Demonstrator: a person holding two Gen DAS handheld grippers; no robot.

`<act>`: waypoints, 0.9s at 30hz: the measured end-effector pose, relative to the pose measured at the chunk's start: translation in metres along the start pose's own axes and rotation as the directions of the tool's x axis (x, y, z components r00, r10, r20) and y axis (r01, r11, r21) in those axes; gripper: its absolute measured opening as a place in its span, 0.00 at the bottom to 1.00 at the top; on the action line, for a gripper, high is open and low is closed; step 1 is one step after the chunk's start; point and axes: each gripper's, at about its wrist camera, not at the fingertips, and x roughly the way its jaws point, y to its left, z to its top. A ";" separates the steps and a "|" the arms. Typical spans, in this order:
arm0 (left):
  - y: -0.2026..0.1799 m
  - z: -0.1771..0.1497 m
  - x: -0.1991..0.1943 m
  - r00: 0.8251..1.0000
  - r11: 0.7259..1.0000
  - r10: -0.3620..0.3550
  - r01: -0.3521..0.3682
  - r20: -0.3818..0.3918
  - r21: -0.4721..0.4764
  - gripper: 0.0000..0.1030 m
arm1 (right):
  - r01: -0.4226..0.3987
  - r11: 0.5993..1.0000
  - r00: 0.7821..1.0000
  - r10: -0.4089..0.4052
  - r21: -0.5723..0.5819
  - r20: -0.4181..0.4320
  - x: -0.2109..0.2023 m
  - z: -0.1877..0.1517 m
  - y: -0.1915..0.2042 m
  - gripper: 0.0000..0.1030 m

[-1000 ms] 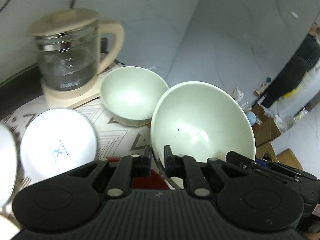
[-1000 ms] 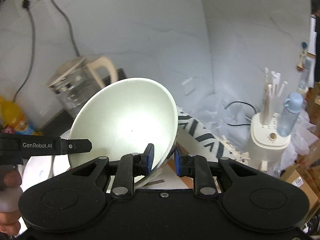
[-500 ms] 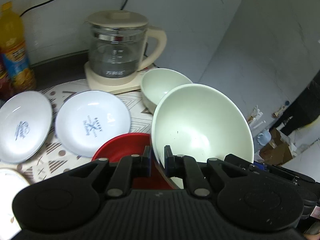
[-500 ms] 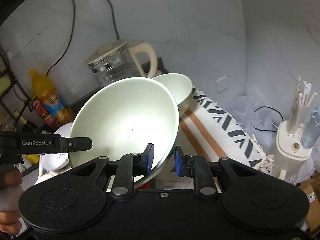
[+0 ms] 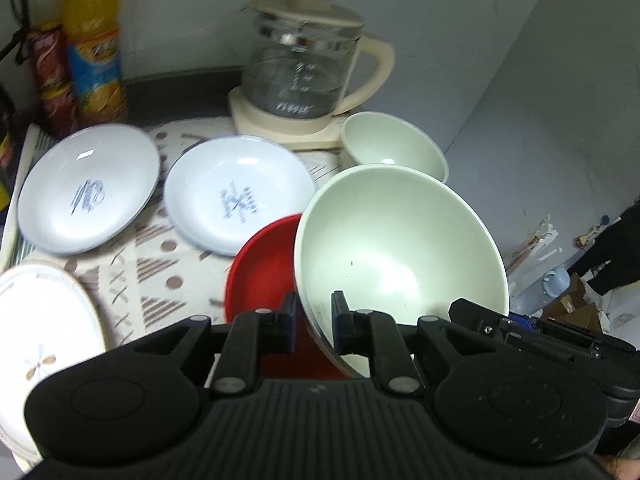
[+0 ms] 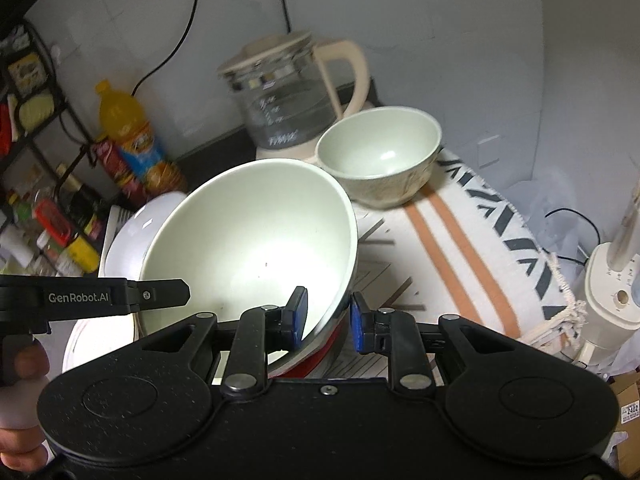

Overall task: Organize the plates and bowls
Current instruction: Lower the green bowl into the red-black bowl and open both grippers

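Left claw (image 5: 313,322): clamped on large bowl (image 5: 400,248) rim | Right claw (image 6: 325,317): clamped on opposite rim | Bowl: tilted, above red plate (image 5: 264,268)

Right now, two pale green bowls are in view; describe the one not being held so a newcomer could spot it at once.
Find the glass kettle with the cream handle at the back of the table. The smaller pale green bowl sits upright on the patterned cloth right beside the kettle's base. Unlike the large bowl, which both grippers hold tilted by its rim, nothing grips it.
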 end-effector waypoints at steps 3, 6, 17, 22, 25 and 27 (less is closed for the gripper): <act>0.006 -0.005 0.003 1.000 1.000 0.014 -0.014 -0.016 -0.020 0.13 | -0.005 1.000 1.000 0.005 -0.020 -0.031 0.007 -0.001 0.003 0.23; 0.010 -0.009 0.008 0.999 0.999 0.031 -0.032 -0.032 -0.028 0.13 | -0.010 0.999 0.999 0.008 -0.038 -0.051 0.014 -0.002 0.005 0.24; 0.021 -0.015 0.026 0.996 0.995 0.063 -0.068 -0.070 -0.073 0.17 | 0.005 0.990 0.997 -0.016 -0.138 -0.081 0.033 0.000 0.015 0.30; 0.019 -0.010 0.023 0.995 0.994 0.088 -0.091 -0.052 -0.066 0.26 | -0.013 0.987 0.996 -0.001 -0.160 -0.086 0.034 0.003 0.015 0.32; 0.017 -0.006 0.020 0.993 0.992 0.112 -0.114 -0.039 -0.057 0.38 | -0.021 0.990 0.997 0.010 -0.138 -0.082 0.032 0.005 0.012 0.39; 0.016 -0.004 0.014 0.993 0.992 0.117 -0.118 -0.016 -0.055 0.43 | -0.029 0.992 0.998 0.021 -0.127 -0.064 0.027 0.007 0.010 0.50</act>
